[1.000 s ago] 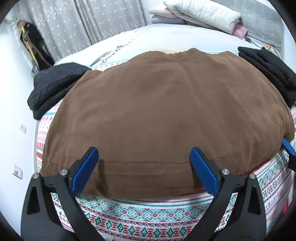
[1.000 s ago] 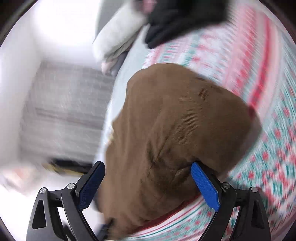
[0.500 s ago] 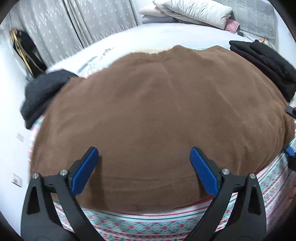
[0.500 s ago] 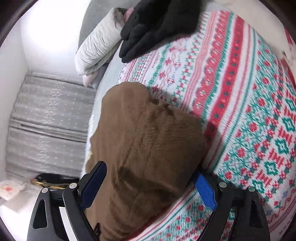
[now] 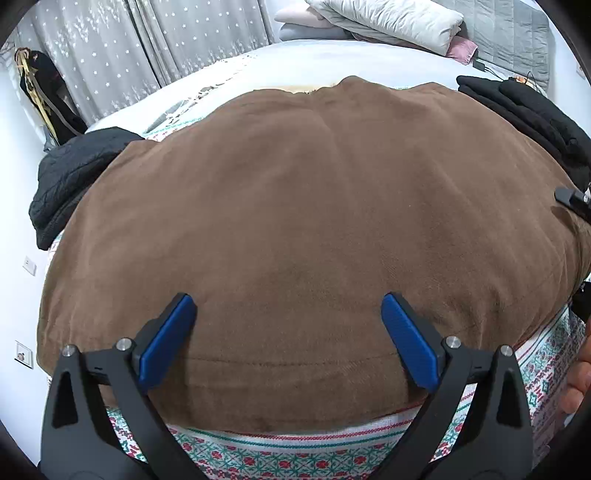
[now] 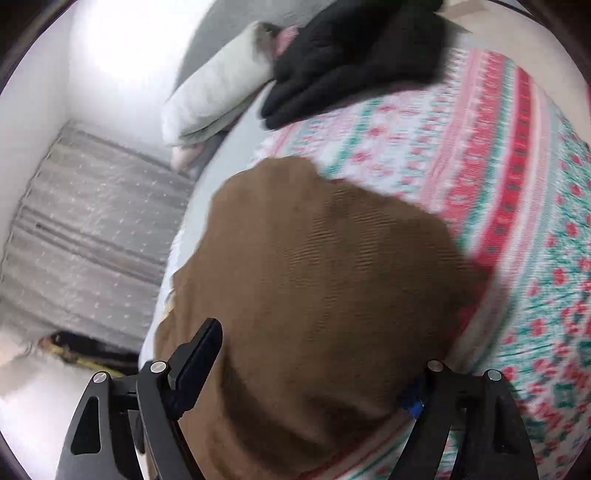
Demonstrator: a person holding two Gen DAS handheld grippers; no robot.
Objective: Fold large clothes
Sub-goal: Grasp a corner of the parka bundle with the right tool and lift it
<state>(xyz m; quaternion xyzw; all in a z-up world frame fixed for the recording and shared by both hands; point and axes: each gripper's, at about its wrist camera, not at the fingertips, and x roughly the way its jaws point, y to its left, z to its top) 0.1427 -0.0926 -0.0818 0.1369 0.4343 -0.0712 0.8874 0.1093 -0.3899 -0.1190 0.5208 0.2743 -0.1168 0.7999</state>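
A large brown corduroy garment (image 5: 314, 221) lies spread flat on a bed with a red, green and white patterned cover (image 5: 280, 454). My left gripper (image 5: 288, 332) is open and hovers over the garment's near hem, holding nothing. My right gripper (image 6: 314, 369) is open at the garment's right side edge, with the brown cloth (image 6: 325, 295) lying between its jaws and covering most of the right blue pad (image 6: 410, 404). The right view is blurred. Part of the right gripper (image 5: 572, 199) shows at the right edge of the left wrist view.
A black knit garment (image 5: 70, 173) lies at the left of the brown one. A folded black garment (image 5: 528, 114) lies at the right, also in the right wrist view (image 6: 354, 55). Folded pale bedding (image 5: 384, 18) sits at the head of the bed. Grey curtains (image 5: 147, 55) hang behind.
The left gripper has held its place over the near hem, with slight shifts. The right gripper has swung along the garment's right edge, and the cloth now lies further between its jaws.
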